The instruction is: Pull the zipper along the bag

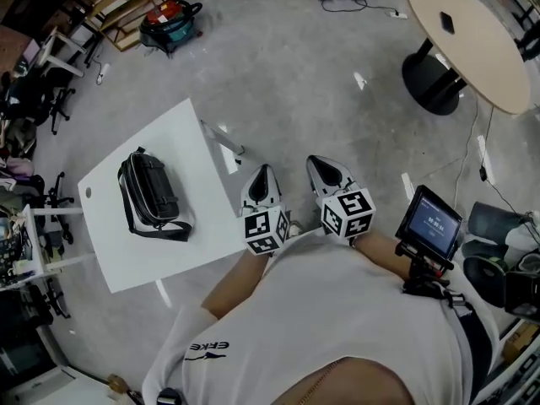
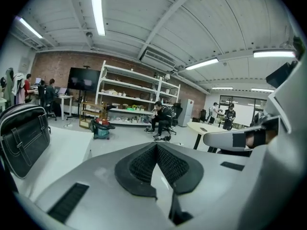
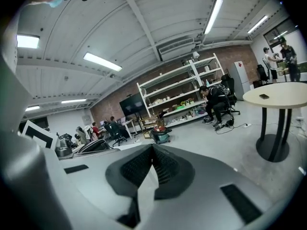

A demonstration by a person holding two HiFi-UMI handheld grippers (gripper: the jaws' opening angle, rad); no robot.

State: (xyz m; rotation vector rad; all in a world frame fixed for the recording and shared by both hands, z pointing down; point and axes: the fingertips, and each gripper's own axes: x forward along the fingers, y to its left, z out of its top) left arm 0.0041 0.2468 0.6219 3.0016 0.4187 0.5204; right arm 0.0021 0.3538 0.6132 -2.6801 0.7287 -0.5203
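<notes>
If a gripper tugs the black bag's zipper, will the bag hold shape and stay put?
Probably soft: the black bag looks rounded and its strap lies slack, so it may buckle. It rests loose on the smooth white table, so it would likely slide unless steadied.

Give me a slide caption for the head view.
Black bag on white table; left gripper and right gripper hang beside the table, jaws together.
</notes>
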